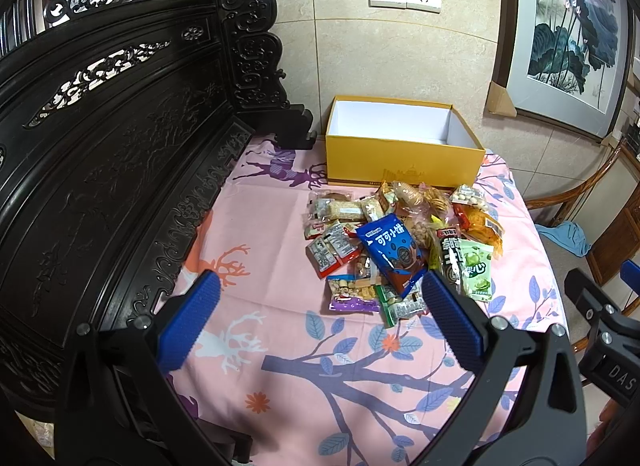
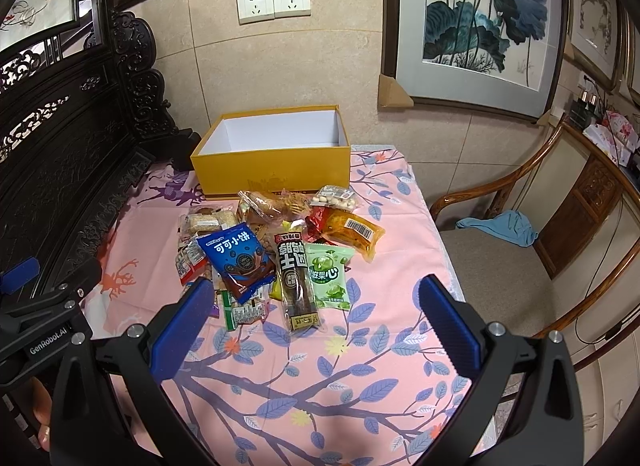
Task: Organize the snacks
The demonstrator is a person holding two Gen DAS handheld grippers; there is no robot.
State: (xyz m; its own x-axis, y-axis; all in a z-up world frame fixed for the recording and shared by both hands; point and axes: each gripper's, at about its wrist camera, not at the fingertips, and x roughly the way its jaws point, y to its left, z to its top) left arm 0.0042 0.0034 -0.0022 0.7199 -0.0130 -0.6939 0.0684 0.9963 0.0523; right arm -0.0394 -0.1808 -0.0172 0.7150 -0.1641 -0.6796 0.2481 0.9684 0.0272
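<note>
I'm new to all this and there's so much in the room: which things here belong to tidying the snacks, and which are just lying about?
Part of the job:
snack pile
yellow box, open and empty
left gripper, jaws open
right gripper, jaws open

Just lying about:
blue cloth on the wooden chair
lotus painting
wall sockets

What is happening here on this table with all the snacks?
A person holds a gripper in each hand above a pile of snack packets on a pink tablecloth. The left gripper and the right gripper are both open and hold nothing. The yellow box behind the pile is empty, so no snack is put away yet.
</note>
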